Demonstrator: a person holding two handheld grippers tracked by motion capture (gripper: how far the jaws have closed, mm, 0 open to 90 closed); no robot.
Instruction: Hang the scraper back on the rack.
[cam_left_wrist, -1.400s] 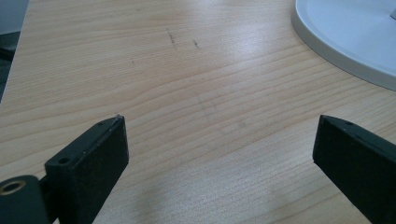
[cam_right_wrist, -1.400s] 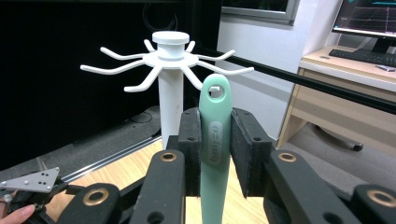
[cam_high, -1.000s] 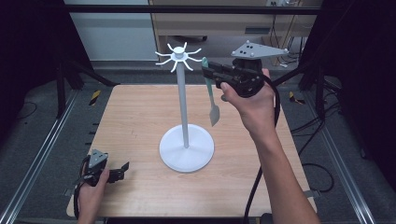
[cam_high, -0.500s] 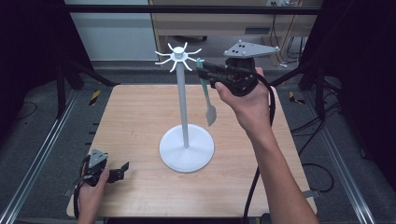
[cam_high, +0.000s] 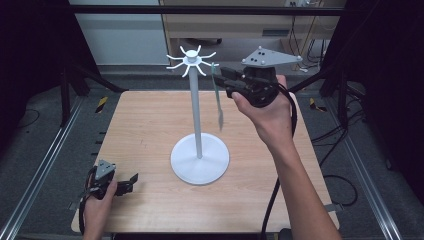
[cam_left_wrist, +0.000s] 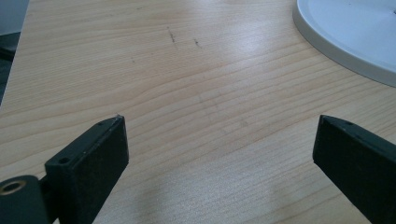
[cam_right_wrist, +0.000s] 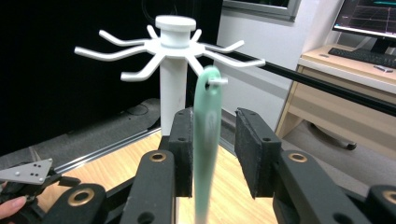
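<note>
Item: pale green utensil (cam_right_wrist: 207, 135), long-handled, spatula-like. It is hanging by the hole in its handle from one hook of the white rack (cam_high: 195, 107), blade end pointing down toward the tabletop (cam_high: 145, 125). In the high view the utensil (cam_high: 218, 97) is dangling just beside the rack's pole, on the side toward the right gripper.

Item: white rack, a tall pole on a round base (cam_left_wrist: 345, 32), crowned with a ring of curved hooks (cam_right_wrist: 159, 49). It is standing upright near the middle of the tabletop.

Item: right gripper (cam_right_wrist: 214, 149), raised at hook height. Its jaws have just been opening; the utensil's handle is sitting between them, close against one pad, with a clear gap to the other, so the grip is being let go. A grey three-cornered plate is riding on top.

Item: left gripper (cam_left_wrist: 219, 149), resting low at the near left corner of the tabletop, jaws standing wide with only bare wood between them. In the high view the left gripper (cam_high: 112, 182) is well apart from the rack.
</note>
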